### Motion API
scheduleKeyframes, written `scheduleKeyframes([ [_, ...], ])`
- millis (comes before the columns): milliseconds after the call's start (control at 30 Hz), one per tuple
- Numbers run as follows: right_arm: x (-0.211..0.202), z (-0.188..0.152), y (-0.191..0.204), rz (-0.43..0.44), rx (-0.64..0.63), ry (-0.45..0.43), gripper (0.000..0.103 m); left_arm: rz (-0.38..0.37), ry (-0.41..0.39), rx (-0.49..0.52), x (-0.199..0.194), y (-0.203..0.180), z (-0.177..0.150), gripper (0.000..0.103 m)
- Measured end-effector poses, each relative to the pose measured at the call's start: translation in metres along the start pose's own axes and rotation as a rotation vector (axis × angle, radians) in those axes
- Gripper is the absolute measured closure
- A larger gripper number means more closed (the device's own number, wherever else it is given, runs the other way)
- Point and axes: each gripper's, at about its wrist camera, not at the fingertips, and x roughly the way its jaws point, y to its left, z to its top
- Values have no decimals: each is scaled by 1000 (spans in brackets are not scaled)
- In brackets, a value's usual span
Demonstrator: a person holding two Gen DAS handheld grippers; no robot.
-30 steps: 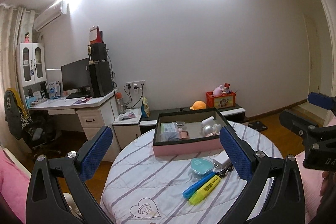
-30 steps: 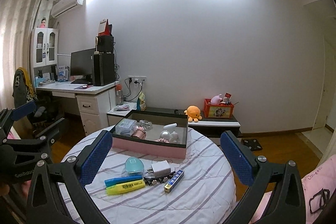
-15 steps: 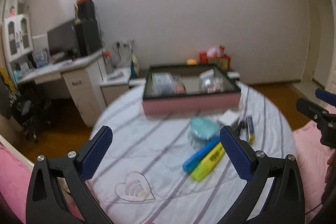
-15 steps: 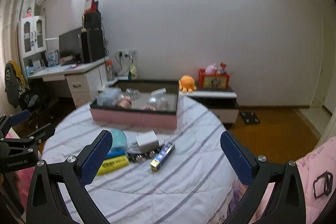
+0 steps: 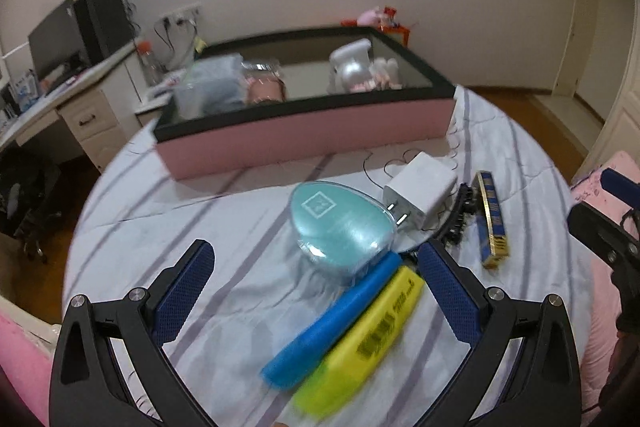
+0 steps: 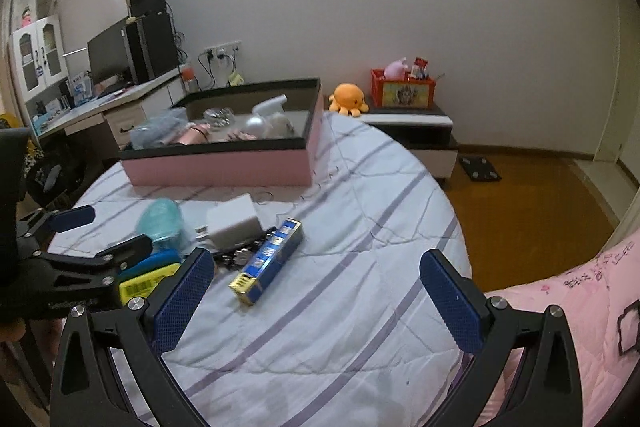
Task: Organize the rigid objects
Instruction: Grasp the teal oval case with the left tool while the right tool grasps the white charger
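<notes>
1. Left wrist view: the left gripper (image 5: 316,279) hangs low over the loose items with its jaws spread wide and nothing between the pads. The blue highlighter (image 5: 334,321) and yellow highlighter (image 5: 362,341) lie side by side, touching, in the gap. The teal egg-shaped case (image 5: 342,227) sits just beyond their far ends, with the white charger plug (image 5: 420,193) touching its right side.

2. This looks like the approach to a first pick, probably the highlighters. The next move calls for lowering, centring on one pen only and closing across its width, then carrying it over the wall of the pink box (image 5: 308,137).

3. Right wrist view: the right gripper (image 6: 316,297) is also wide and empty, over bare striped cloth. The blue-and-gold box (image 6: 267,261) lies just ahead-left, beside a dark beaded piece (image 6: 240,254).

4. Room: the round table (image 6: 360,307) drops off close on the right. The box is already partly filled, with open floor at its middle. The two grippers are near each other, so they could clash.
</notes>
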Motion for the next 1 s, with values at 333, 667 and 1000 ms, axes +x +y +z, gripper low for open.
scheduleKeyframes([
  [333,27,6,-5,26,-2,48,0,-40,84,-13,39,11,9,0],
  [667,48,18,23,38,-83,83,0,-102,68,-59,29,41,-3,42],
  [1000,92,30,75,85,-266,189,0,-89,70,-123,19,84,-19,28],
])
